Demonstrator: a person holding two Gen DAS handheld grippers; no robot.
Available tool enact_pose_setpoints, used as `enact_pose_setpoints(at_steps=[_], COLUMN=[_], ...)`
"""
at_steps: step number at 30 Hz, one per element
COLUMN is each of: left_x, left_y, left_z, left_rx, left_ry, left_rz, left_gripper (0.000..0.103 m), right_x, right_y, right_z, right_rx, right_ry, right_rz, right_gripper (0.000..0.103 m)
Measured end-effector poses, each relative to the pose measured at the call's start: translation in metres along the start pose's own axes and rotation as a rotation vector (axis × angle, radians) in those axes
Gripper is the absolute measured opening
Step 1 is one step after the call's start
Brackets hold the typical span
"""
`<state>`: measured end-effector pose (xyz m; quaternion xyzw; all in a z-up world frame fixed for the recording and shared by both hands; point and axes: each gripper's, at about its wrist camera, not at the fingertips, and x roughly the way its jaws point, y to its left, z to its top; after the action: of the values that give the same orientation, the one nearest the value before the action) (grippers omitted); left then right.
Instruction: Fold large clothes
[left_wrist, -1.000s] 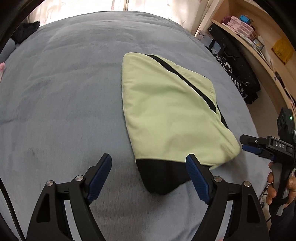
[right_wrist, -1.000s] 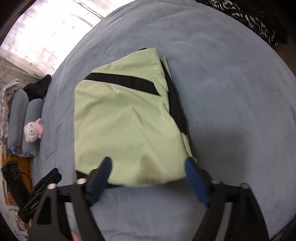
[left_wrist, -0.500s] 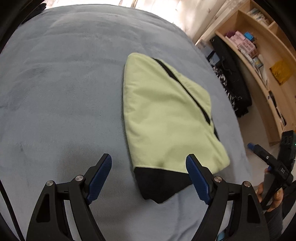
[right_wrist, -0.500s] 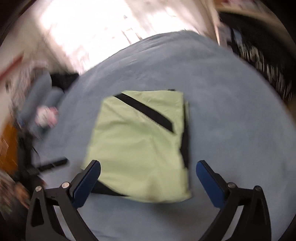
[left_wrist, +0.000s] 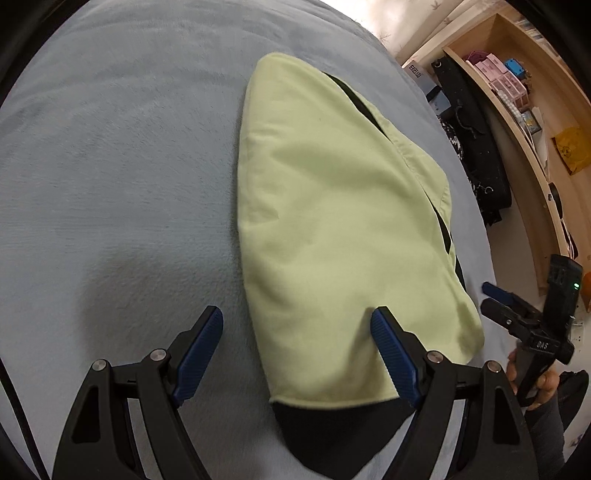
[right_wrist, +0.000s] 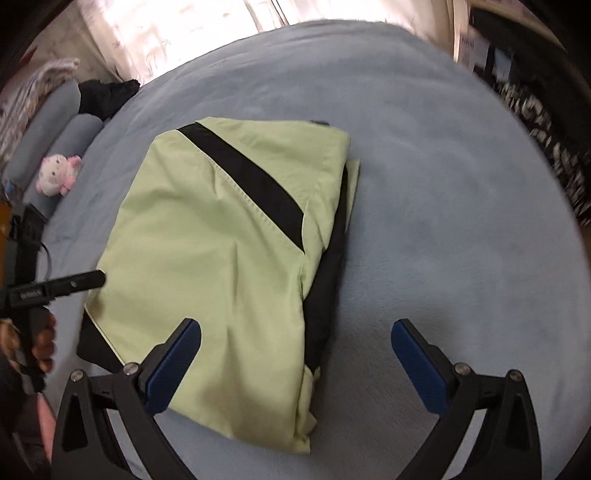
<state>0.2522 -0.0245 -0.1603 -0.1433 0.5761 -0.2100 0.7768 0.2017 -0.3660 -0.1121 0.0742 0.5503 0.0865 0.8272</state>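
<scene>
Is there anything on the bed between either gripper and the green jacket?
Nothing visible. The left gripper and right gripper are both open right at the near edge of the folded green jacket, with only bare blue bedspread around it.

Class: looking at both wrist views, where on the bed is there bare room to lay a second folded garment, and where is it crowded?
Bare blue bedspread lies left of the folded green garment in the left view, and to its right in the right view. Crowded: the corner with pillows and plush toy.
</scene>
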Motion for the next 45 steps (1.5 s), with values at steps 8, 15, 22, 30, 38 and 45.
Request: enact_pose_setpoints(at_steps=[8, 15, 22, 30, 38, 45], left_x=[0.02, 0.038, 0.043, 0.046, 0.04, 0.052], left_y=[0.005, -0.007, -0.015, -0.031, -0.035, -0.015], left_z=[0.012, 0.018, 0.023, 0.026, 0.029, 0.035], left_rx=[0.0, 0.028, 0.065, 0.101, 0.139, 0.088], left_ry=[-0.007, 0.002, -0.004, -0.034, -0.019, 0.011], left_rz=[-0.068, -0.113, -0.11, -0.06, -0.037, -0.104], left_gripper=[0.081, 0.086, 0.089, 0.088, 0.074, 0.083], right_x=[0.03, 0.047, 0.065, 0.087, 0.091, 0.091], right_y=[-0.035, -0.049, -0.047, -0.028, -0.017, -0.019], right_z=[0.005, 0.009, 0.023, 0.041, 0.043, 0.041], right_rx=[0.14, 0.164, 0.166, 0.126, 0.085, 0.109], right_ry=[0.053, 0.073, 0.079, 0.072, 0.057, 0.055], right_rz=[0.224, 0.344, 0.493, 0.547, 0.522, 0.475], right_gripper=[0.103, 0.103, 0.09, 0.087, 0.073, 0.052])
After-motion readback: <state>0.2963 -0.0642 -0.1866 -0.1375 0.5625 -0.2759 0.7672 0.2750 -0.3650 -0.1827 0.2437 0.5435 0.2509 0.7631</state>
